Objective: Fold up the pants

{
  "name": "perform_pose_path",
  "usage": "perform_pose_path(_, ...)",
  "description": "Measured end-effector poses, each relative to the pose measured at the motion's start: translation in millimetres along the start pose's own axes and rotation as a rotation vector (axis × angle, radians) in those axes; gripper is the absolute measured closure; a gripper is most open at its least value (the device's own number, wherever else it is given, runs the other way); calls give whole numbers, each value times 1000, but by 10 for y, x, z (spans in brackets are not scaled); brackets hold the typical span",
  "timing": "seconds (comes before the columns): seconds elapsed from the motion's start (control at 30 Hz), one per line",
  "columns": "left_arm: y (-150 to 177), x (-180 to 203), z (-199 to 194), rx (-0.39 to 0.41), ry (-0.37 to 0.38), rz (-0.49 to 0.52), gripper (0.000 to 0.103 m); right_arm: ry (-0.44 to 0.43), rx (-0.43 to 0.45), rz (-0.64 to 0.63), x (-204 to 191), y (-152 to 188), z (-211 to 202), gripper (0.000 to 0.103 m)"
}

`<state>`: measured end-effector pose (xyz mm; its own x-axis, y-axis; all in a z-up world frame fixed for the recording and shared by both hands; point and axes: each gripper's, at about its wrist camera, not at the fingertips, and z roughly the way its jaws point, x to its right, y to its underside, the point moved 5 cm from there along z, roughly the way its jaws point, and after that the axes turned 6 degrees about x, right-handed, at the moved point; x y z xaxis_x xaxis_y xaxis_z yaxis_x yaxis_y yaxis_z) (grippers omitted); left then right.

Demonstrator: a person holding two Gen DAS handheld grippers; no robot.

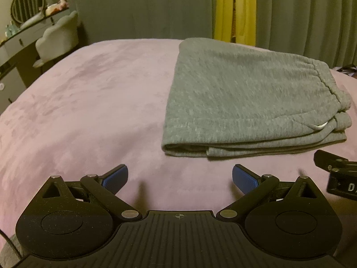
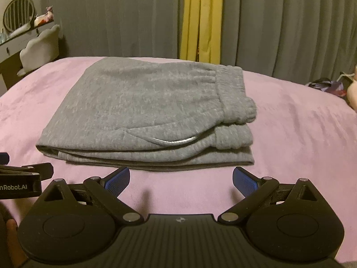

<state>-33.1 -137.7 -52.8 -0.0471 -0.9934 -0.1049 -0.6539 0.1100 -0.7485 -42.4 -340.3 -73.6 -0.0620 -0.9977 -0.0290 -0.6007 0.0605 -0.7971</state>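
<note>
The grey sweatpants lie folded in a compact stack on the pink bedspread, waistband to the right. They also show in the right wrist view, straight ahead. My left gripper is open and empty, hovering over the bedspread near the pants' front left corner. My right gripper is open and empty, just short of the pants' front edge. The right gripper's body shows at the left view's right edge; the left gripper's body shows at the right view's left edge.
Grey curtains with a yellow strip hang behind the bed. A dressing table with a round mirror and a white chair stand at the far left. Some items lie at the bed's far right.
</note>
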Motion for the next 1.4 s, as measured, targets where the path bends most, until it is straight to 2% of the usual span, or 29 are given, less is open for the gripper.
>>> perform_pose_path(0.2, -10, -35, 50, -7, 6, -24, 0, -5, -12, -31, -83, 9, 82, 4)
perform_pose_path(0.5, -26, -65, 89, -13, 23, -53, 0, 16, -18, -8, -40, 25, 101, 4)
perform_pose_path(1.4, -24, -33, 42, 2, 28, -55, 0, 17, -1, -8, -14, 9, 78, 4)
